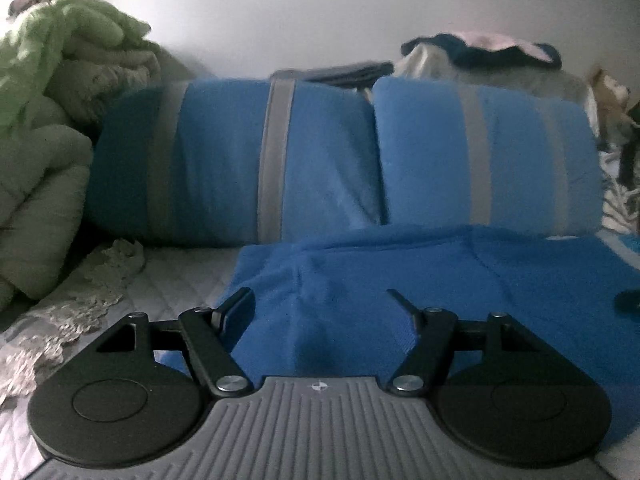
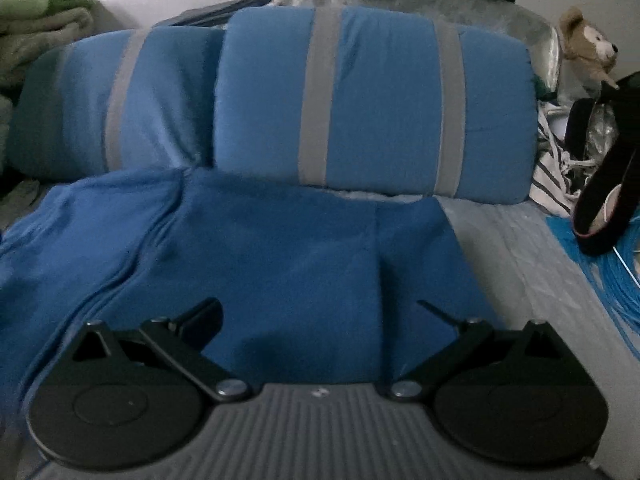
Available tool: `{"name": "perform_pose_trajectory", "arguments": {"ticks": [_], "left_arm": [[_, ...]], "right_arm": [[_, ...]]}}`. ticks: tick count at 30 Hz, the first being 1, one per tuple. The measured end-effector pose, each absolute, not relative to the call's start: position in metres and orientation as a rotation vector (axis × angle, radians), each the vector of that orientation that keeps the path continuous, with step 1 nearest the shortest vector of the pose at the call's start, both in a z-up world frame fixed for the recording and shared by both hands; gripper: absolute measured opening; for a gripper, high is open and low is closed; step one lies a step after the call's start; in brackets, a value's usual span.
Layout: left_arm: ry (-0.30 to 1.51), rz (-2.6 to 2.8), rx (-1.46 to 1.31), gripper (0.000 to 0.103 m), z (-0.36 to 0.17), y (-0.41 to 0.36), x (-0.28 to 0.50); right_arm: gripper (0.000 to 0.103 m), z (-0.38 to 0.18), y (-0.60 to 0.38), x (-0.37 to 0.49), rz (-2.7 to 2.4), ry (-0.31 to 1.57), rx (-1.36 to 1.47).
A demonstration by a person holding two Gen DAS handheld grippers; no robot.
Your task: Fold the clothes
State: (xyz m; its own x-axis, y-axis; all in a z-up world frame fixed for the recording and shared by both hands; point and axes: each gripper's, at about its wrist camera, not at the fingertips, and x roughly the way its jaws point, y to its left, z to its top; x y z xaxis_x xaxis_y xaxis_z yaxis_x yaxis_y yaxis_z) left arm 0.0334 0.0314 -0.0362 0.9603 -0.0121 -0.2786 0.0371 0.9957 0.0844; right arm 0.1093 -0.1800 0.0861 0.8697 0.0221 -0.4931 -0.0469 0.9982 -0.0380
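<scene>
Both claws hang open and empty over the blue garment [image 2: 280,248] spread on the bed [image 2: 520,248]: left claw [image 1: 320,300] and right claw [image 2: 320,312], pillows [image 2: 372,100] at twelve o'clock. A shallow pinch could catch one layer only, skewing the fold.

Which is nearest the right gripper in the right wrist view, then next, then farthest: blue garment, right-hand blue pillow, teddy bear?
1. Blue garment, under the open right gripper.
2. Right-hand blue pillow, straight behind it.
3. Teddy bear, far right, beyond the pillow.
</scene>
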Motion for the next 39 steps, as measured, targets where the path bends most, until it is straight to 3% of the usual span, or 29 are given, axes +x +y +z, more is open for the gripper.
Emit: {"name": "perform_pose_trajectory", "arguments": {"ticks": [4, 10, 25, 39], "left_arm": [[0.239, -0.012, 0.120, 0.069, -0.046, 0.022, 0.010], [0.370, 0.014, 0.178, 0.074, -0.076, 0.016, 0.023], [0.376, 0.007, 0.228, 0.080, -0.085, 0.016, 0.026], [0.350, 0.032, 0.122, 0.079, -0.029, 0.031, 0.057]], "right_arm": [[0.103, 0.083, -0.171, 0.075, 0.007, 0.466, -0.088], [0.102, 0.064, -0.171, 0.080, -0.016, 0.555, -0.110], [0.103, 0.056, -0.166, 0.084, -0.004, 0.580, -0.168], [0.103, 0.119, -0.181, 0.146, 0.086, 0.624, -0.184]]}}
